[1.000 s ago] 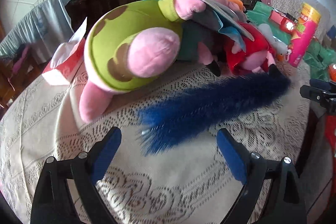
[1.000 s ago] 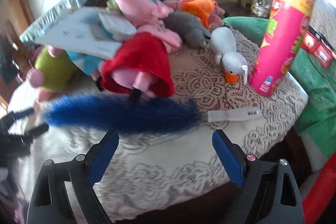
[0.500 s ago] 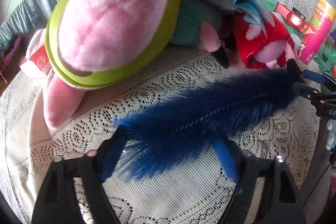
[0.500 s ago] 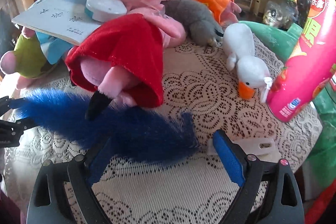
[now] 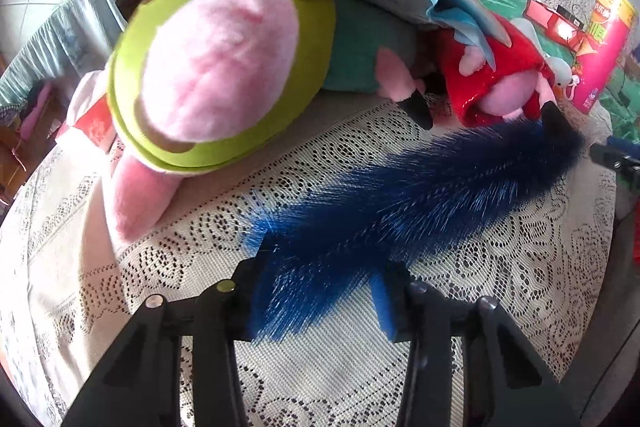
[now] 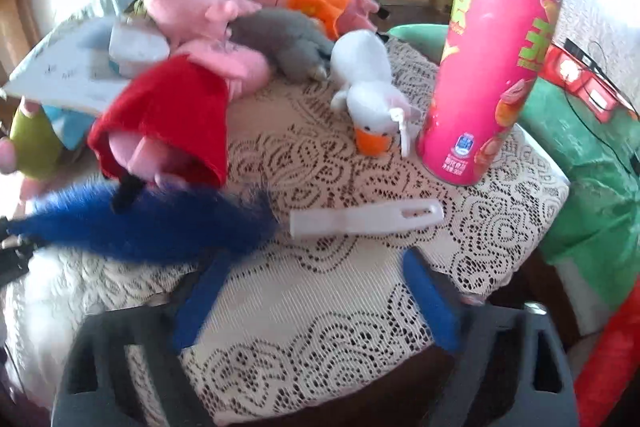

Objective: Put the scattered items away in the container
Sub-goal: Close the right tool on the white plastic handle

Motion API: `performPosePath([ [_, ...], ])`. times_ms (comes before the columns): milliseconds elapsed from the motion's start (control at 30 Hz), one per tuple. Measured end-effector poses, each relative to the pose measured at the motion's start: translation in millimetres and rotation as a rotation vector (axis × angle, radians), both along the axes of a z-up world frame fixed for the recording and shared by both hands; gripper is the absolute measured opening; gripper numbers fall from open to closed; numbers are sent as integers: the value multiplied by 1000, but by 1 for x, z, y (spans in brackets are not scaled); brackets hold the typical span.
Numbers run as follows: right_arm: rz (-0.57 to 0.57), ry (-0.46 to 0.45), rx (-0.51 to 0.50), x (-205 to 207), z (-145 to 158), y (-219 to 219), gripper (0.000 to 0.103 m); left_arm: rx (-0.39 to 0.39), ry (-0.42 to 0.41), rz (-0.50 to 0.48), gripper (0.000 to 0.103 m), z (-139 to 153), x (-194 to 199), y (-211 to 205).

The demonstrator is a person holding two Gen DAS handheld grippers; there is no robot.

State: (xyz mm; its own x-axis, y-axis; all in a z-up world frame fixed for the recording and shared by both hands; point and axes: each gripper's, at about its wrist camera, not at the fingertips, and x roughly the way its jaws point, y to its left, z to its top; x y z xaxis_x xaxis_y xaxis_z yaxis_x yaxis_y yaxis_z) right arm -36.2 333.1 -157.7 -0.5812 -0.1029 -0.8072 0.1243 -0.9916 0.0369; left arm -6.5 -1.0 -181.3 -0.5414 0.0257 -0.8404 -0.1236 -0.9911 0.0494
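A long blue furry duster (image 5: 420,195) lies across the lace tablecloth (image 5: 500,267). My left gripper (image 5: 320,293) is closing on its near end, and the fur fills the gap and touches both pads. In the right wrist view the blue duster (image 6: 152,227) ends in a flat white handle (image 6: 366,217). My right gripper (image 6: 316,291) hovers just short of that handle. Its jaws are closing with only tablecloth between them. Each gripper shows at the edge of the other's view.
Plush toys crowd the far side: a green-and-pink one (image 5: 208,67), a red-dressed pig (image 6: 168,123), a grey one (image 6: 288,39), a white duck (image 6: 368,91). A tall pink snack can (image 6: 492,59) stands at the right. Books or papers (image 6: 60,71) rest on the toys. The table edge (image 6: 532,239) is near.
My left gripper came down over the duster's near end and its jaws narrowed around the fur. My right gripper shifted toward the white handle and its jaws narrowed.
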Motion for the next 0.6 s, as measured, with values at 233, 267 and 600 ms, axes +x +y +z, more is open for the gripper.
performPosePath([
  [233,-26,-2,-205,0,9,10,74,-3,18,-21,35,10,29,-14],
  [267,-37,-5,-246,1,10,14,74,1,17,-27,35,11,35,-18],
  [600,-232,-24,-455,-32,-3,30,71,37,-11,-43,35,-2,14,-8],
])
